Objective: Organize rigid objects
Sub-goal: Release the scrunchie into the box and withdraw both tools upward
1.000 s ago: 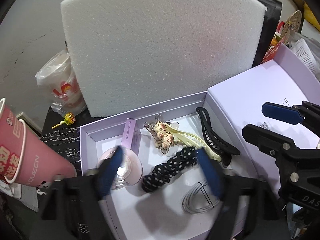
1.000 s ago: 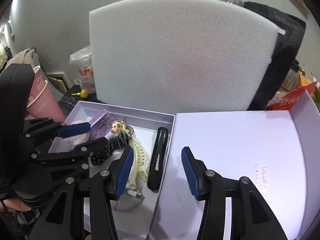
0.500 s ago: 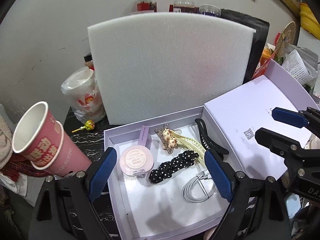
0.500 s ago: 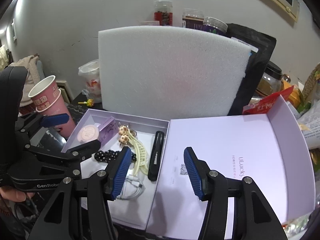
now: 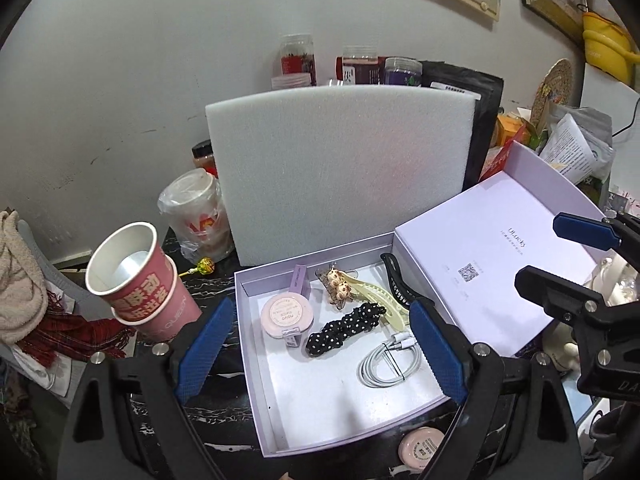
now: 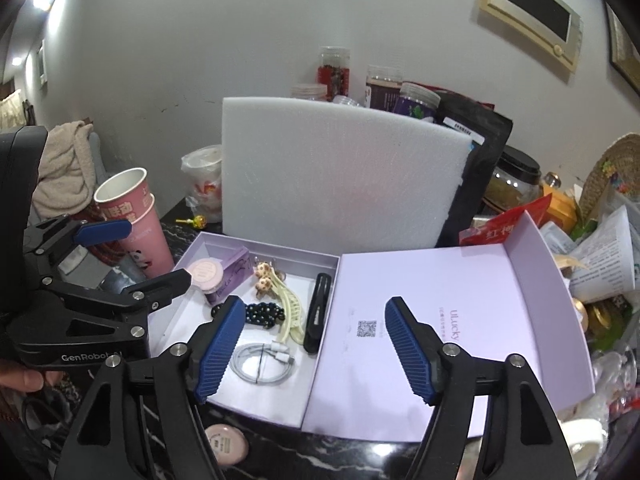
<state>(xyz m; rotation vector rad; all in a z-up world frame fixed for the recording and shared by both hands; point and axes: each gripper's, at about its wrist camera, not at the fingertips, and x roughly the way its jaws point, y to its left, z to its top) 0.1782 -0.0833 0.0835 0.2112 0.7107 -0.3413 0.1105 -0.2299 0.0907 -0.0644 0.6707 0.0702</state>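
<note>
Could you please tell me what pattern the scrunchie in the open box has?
The scrunchie is black with small white polka dots, clearest in the left wrist view.

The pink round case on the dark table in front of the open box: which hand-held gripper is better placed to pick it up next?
Probably the left hand-held gripper. Its jaws are wide open and empty, and the pink round case lies just below its right finger. The right hand-held gripper, also open and empty, hangs over the box lid.

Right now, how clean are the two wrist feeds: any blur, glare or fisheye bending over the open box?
Left wrist view: sharp, with no motion blur; strong fisheye bowing on the foam sheet and dark corners; a soft shadow on the box floor near its front. Right wrist view: also sharp; ceiling lights flare at upper left, and a faint pink cast shows on the foam; the box lid is evenly lit, its print readable.
</note>
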